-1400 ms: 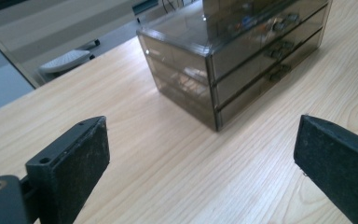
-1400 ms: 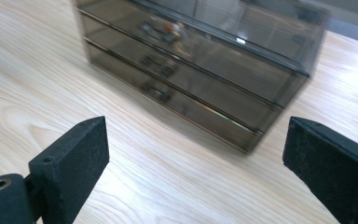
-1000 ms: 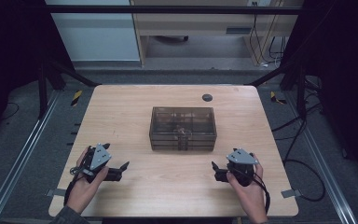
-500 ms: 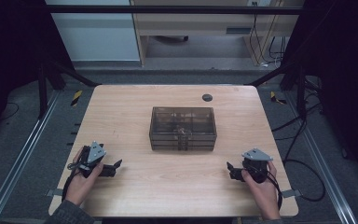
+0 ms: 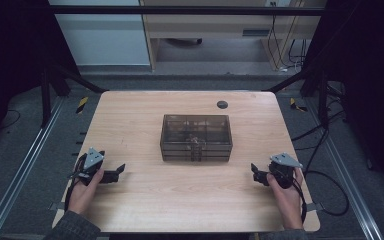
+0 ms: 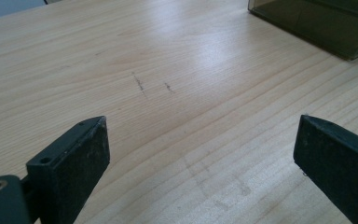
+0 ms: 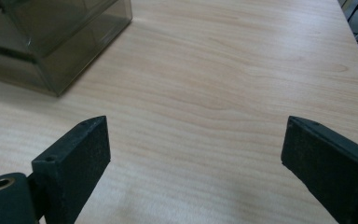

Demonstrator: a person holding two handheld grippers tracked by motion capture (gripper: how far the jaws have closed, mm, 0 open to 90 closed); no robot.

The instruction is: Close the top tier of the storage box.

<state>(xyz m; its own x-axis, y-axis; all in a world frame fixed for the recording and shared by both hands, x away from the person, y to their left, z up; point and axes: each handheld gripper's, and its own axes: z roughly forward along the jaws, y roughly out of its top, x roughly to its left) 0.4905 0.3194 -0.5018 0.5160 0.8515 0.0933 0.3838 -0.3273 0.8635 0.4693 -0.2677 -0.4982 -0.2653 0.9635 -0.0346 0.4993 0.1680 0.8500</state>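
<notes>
A smoky transparent plastic box [image 5: 196, 137] with a latch on its near side sits shut in the middle of the wooden table [image 5: 130, 120]. My left gripper [image 5: 120, 170] rests low near the table's front left, held by a hand, jaws wide open over bare wood [image 6: 200, 140]. A corner of the box [image 6: 326, 23] shows at the upper right of the left gripper view. My right gripper [image 5: 255, 173] sits near the front right, open with nothing between its jaws [image 7: 196, 149]. The box's corner [image 7: 56, 42] lies up and left in the right gripper view.
A small round dark grommet [image 5: 222, 104] is set in the table near the far edge. Cables trail off the right side onto the floor [image 5: 325, 150]. A desk and cabinet stand beyond the table. Metal rails [image 5: 25, 165] run along both sides.
Both hands have drawn outward and back toward the table's front corners, away from the box. The jaws stay open.
</notes>
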